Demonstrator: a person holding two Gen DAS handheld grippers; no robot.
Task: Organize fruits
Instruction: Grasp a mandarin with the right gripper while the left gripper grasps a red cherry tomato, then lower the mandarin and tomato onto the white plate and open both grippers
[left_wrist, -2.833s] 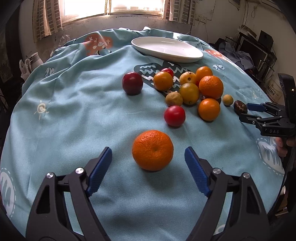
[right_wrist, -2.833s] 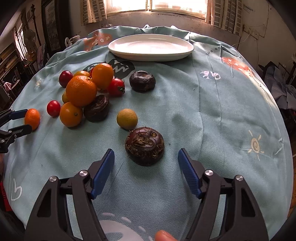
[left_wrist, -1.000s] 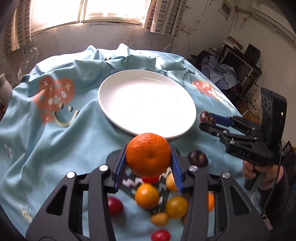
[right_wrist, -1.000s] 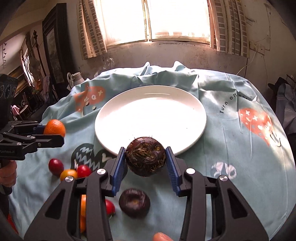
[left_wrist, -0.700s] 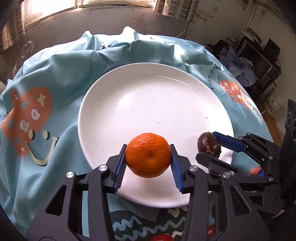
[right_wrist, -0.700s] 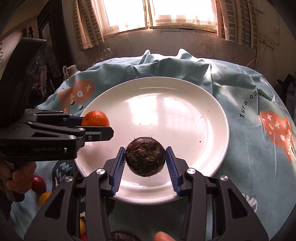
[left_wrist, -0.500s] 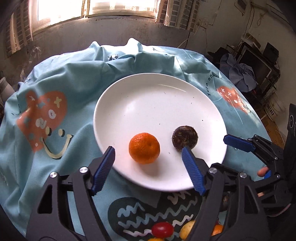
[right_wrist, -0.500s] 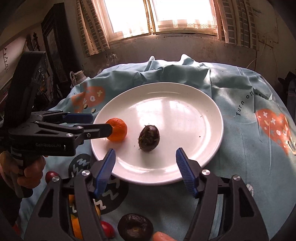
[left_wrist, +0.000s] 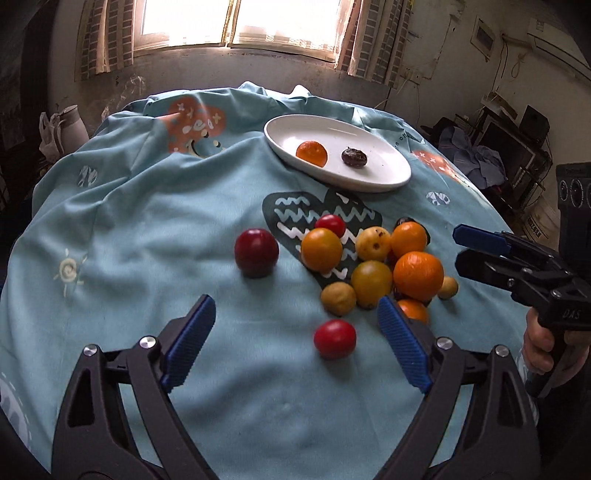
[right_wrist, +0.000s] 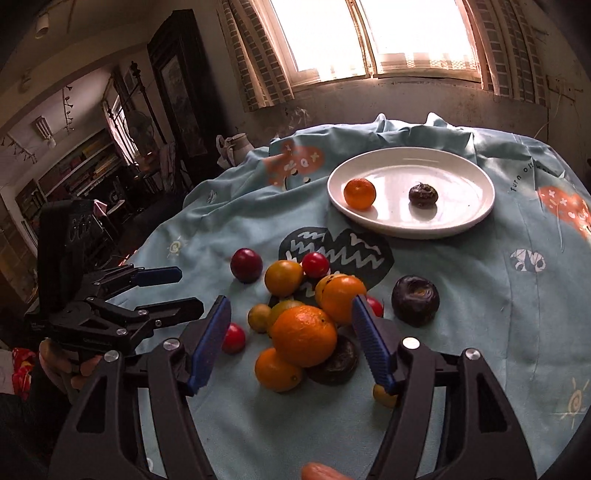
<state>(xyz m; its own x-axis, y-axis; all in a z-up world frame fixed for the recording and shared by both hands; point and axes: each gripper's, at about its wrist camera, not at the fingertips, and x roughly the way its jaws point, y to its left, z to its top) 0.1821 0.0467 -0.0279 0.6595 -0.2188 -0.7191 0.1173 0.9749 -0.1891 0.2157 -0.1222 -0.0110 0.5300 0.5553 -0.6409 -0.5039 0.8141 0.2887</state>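
A white plate (left_wrist: 388, 173) at the far side of the table holds a small orange (left_wrist: 311, 153) and a dark wrinkled fruit (left_wrist: 354, 157); both also show in the right wrist view, the orange (right_wrist: 359, 192) left of the dark fruit (right_wrist: 423, 195). A heap of oranges, yellow and red fruits (left_wrist: 373, 258) lies on the blue cloth. My left gripper (left_wrist: 295, 339) is open and empty, with a red tomato (left_wrist: 334, 338) between its fingers. My right gripper (right_wrist: 291, 341) is open and empty around a large orange (right_wrist: 303, 335).
A dark red plum (left_wrist: 256, 252) lies apart to the left of the heap. A second dark wrinkled fruit (right_wrist: 415, 300) lies right of the heap. The cloth (left_wrist: 147, 240) is rumpled at the far edge. Furniture and clutter stand around the round table.
Both grippers let go of the orange and the dark fruit on the plate, opened, and pulled back toward the near side over the heap of fruit.
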